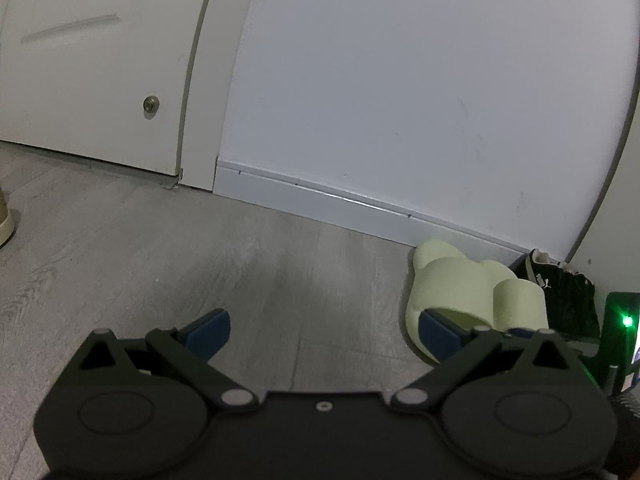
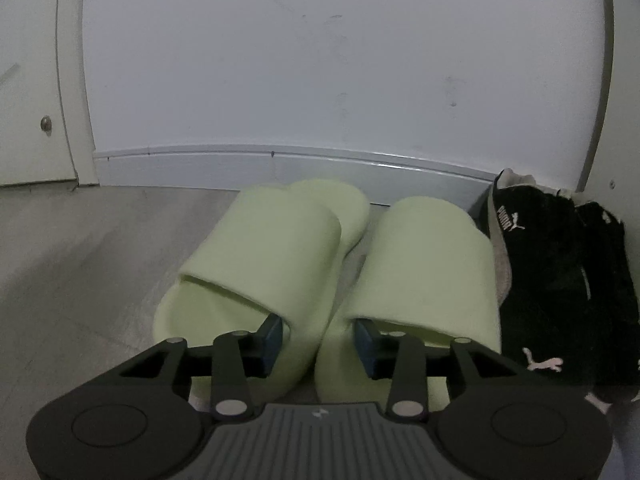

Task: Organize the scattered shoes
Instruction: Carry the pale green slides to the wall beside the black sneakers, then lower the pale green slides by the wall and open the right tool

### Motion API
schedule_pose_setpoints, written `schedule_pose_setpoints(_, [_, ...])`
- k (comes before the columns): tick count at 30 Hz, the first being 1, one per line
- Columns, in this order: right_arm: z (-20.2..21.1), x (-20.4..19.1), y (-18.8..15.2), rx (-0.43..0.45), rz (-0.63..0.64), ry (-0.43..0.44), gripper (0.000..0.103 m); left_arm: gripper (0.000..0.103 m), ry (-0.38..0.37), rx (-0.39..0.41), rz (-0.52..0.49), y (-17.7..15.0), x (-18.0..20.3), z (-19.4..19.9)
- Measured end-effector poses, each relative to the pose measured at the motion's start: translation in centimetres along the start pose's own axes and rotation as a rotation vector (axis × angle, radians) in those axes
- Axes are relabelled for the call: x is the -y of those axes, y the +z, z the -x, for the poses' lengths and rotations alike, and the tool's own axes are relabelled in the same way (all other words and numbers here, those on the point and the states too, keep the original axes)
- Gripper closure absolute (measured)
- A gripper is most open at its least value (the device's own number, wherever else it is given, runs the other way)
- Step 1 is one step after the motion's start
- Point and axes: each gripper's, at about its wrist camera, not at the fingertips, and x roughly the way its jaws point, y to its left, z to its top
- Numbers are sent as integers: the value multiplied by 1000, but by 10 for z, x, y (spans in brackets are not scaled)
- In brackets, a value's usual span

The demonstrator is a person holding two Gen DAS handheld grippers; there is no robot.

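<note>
Nearest the right wrist camera, the right gripper [image 2: 319, 344] has its jaws partly apart, one blue pad over each of two pale green slides. Its left pad sits at the strap mouth of the left slide [image 2: 256, 256] and its right pad at the strap mouth of the right slide [image 2: 424, 272]; whether either pad presses on the foam I cannot tell. Both slides lie side by side on the grey floor [image 2: 80, 264], toes at twelve o'clock toward the baseboard [image 2: 280, 168]. At three o'clock a black sneaker [image 2: 560, 264] touches the right slide, with "PUMA" readable on its heel tab and a pale leaping-cat logo near its bottom edge.

In the left wrist view, the left gripper [image 1: 324, 334] hangs with jaws wide apart, gripping nothing. A door [image 1: 92, 80] stands at ten o'clock.
</note>
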Motion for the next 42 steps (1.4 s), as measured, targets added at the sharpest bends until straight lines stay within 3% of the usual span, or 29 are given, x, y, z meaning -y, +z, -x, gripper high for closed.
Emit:
schedule_pose_setpoints(6, [13,0,3,-40,-35,-48,54,1,29,-14,-18,-1,1,-5])
schedule_pose_setpoints(9, [30,0,4,-43,-151,-44,43,1,42,-20,-39,-2,4,-7])
schedule_pose_setpoints(10, [34,-1,4,-37,-177,-38,35,1,44,-21,-46,-2,5,-7])
schedule_pose_setpoints(11, [36,-5,3,-23,-169,-31,26,1,46,-21,-53,-2,6,-7])
schedule_pose_setpoints(13, [32,-22,1,5,-102,-27,19,1,49,-22,-67,-3,7,-7])
schedule_pose_setpoints(17, [12,-62,-8,54,84,-87,19,1,66,-24,-100,-5,8,-7])
schedule_pose_setpoints(24, [0,-91,-10,143,252,-101,20,1,49,-31,-97,-5,9,-10])
schedule_pose_setpoints(27, [-3,-99,-12,138,262,-57,20,1,48,-33,-115,-6,11,-10])
schedule_pose_setpoints(34, [-10,-105,-14,109,278,-104,22,1,64,-43,-126,-7,12,-12])
schedule_pose_setpoints(37, [-9,-108,-13,101,300,-119,22,1,109,-66,-121,-6,11,-14])
schedule_pose_setpoints(42, [-3,-103,-9,59,225,-117,20,1,167,-112,-82,0,-1,-10])
